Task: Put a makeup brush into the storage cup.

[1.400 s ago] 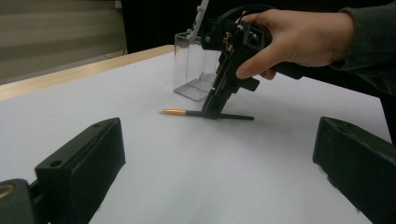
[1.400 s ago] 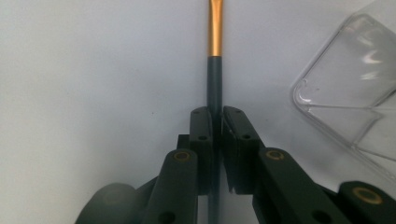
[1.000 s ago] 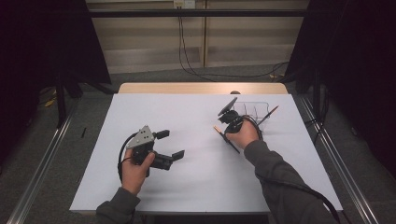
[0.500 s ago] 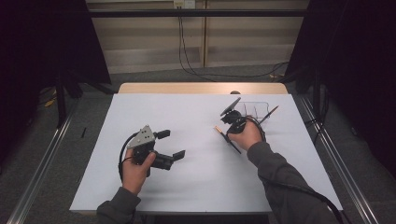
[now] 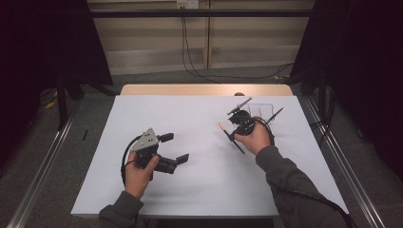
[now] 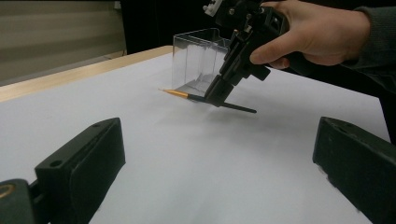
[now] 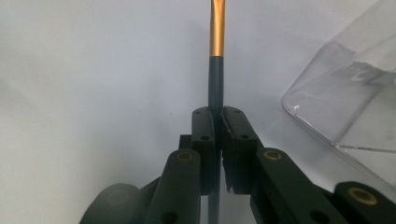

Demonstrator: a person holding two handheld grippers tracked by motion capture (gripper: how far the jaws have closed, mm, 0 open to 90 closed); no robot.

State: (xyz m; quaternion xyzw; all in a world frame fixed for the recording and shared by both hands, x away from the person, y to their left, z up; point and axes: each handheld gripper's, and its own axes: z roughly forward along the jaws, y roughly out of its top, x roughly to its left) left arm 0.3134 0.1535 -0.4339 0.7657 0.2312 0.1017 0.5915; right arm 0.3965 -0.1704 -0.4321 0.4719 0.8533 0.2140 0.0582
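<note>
Left on the white table sheet point(image 5: 199, 180): left gripper point(image 5: 175, 148), black two-jaw tool in the left hand point(image 5: 139, 172), jaws spread wide with nothing between them, resting well apart from the work. Right of centre: right gripper point(image 5: 234, 137), clamped tight on a slim dark-shafted paintbrush with a gold metal ferrule point(image 6: 196, 97), pinched mid-shaft and lying nearly level just above the sheet, ferrule end pointing toward the table's left. Furthest right, just beyond that gripper: clear plastic open-topped box point(image 6: 198, 58), upright, so likely needing the brush tipped upright and carried rightward over the rim.
</note>
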